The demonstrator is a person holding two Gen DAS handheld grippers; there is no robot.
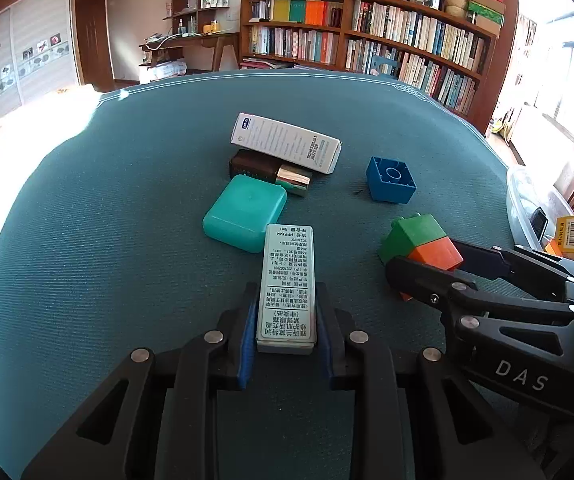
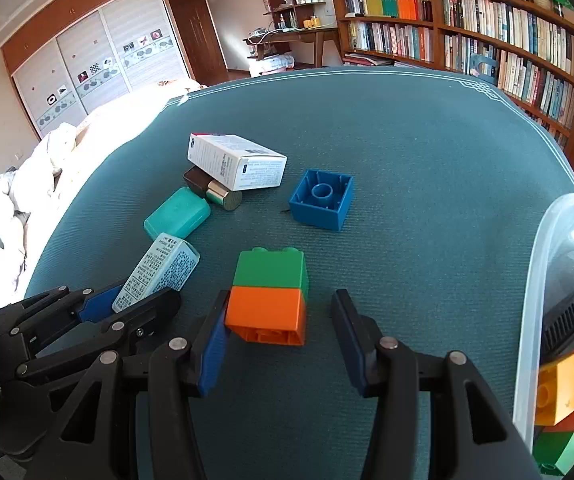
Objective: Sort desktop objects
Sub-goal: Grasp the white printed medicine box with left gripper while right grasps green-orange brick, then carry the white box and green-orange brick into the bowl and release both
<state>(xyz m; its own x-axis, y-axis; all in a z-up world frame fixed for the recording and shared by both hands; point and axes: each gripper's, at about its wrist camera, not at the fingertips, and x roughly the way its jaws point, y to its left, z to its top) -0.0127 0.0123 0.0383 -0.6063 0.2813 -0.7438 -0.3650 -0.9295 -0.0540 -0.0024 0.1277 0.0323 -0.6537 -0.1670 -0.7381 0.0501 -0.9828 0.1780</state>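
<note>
Left gripper [image 1: 287,320] jaws pinch pale slim box [image 1: 289,280] lengthwise; right gripper [image 2: 283,340] jaws spread astride orange-green block stack [image 2: 269,296], right pad clear.

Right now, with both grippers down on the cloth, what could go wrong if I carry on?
1. The right gripper has only its left pad against the orange block; the right pad stands clear, so closing may shove the orange-and-green stack sideways.
2. The left gripper pinches only the near end of the slim grey box; it may pivot when lifted.
3. That box's far end sits against the teal case and could drag it.
</note>
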